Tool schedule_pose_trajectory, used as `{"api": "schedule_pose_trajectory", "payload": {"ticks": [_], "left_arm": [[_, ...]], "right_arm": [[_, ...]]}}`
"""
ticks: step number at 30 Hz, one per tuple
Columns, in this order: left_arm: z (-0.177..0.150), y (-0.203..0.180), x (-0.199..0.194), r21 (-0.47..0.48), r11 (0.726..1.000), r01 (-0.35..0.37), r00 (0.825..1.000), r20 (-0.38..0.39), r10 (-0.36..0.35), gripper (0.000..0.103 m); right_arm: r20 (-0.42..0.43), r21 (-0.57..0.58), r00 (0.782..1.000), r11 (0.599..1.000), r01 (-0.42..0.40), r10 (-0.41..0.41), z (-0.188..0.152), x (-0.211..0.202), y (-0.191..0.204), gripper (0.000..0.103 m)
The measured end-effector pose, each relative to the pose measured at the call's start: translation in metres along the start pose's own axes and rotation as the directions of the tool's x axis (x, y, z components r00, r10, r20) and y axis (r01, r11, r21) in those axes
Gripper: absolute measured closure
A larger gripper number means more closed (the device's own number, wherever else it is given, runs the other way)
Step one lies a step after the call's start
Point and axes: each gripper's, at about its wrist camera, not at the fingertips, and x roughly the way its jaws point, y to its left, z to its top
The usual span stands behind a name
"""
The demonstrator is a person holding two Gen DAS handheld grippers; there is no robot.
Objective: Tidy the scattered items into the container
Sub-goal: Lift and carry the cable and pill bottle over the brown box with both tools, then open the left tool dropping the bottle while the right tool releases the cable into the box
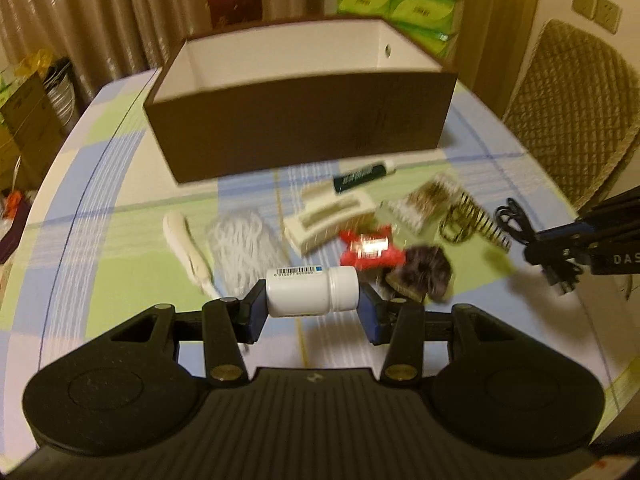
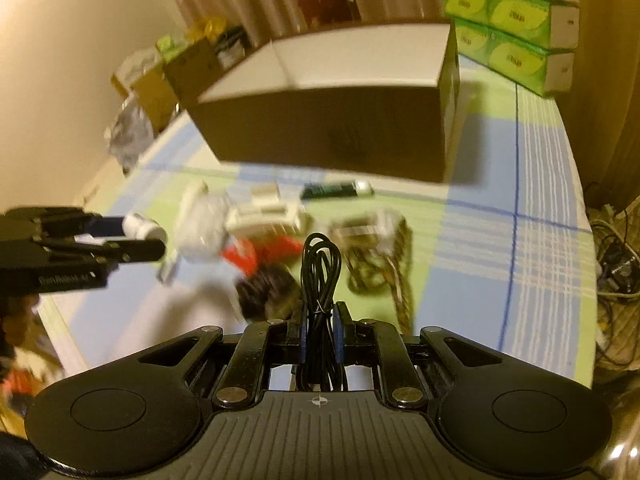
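- The left tongs are clamped on a white pill bottle, which is held crosswise between the two pads, its barcode label turned up and its cap toward the right.
- The bottle is carried clear of the worktop, which is covered by a cloth checked in green, blue and white.
- The right tongs are pressed together on a coiled black cable, whose loop stands up above the pads.
- The container, a brown box with a white inside, is seen open at the far side of the worktop; its floor is hidden by the near wall.
- Between the box and the tongs the remaining items are scattered: a dark tube with a white cap just before the box wall, a cream plastic holder, a white knitted piece, and a white curved handle at the left.
- A red packet is seen beside a dark furry object, with a clear packet and a metal spring further right.
- In the left wrist view the right tongs and the cable are seen at the right edge.
- Much of the scene is blurred, so finer detail cannot be told.
- Green tissue packs are stacked behind the box.
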Motion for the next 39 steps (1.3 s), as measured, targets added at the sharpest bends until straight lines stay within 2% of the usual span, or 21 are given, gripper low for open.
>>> {"api": "schedule_pose_trajectory", "payload": {"ticks": [7,14,21,26,31,35,39], "left_arm": [[0.044,0.023,0.000,0.068,0.994,0.085,0.996,0.026,-0.087,0.062],[0.106,0.048,0.005,0.147,0.979,0.140,0.985,0.077,-0.153,0.062],[0.178,0.070,0.036,0.204,0.965,0.165,0.977,0.104,-0.189,0.062],[0.209,0.082,0.079,0.215,0.957,0.195,0.976,0.056,-0.211,0.062],[0.221,0.092,0.133,0.201,0.952,0.231,0.973,-0.023,-0.231,0.062],[0.222,0.095,0.175,0.198,0.954,0.224,0.971,-0.130,-0.202,0.062],[0.220,0.097,0.207,0.156,0.954,0.257,0.947,-0.238,-0.216,0.062]], "right_arm": [[0.076,0.045,0.997,0.998,-0.034,0.030,0.051,-0.003,0.017,0.093],[0.180,0.033,0.983,0.999,-0.029,0.023,0.137,0.005,0.027,0.093],[0.181,0.067,0.984,0.998,-0.004,-0.008,0.212,0.045,0.006,0.093],[0.101,0.086,0.994,0.996,0.034,-0.043,0.234,0.093,-0.011,0.093],[-0.040,0.119,0.995,0.989,0.091,-0.087,0.237,0.150,-0.030,0.093],[-0.181,0.139,0.978,0.982,0.130,-0.103,0.233,0.187,-0.050,0.093],[-0.275,0.126,0.955,0.981,0.150,-0.111,0.231,0.205,-0.060,0.093]]}}
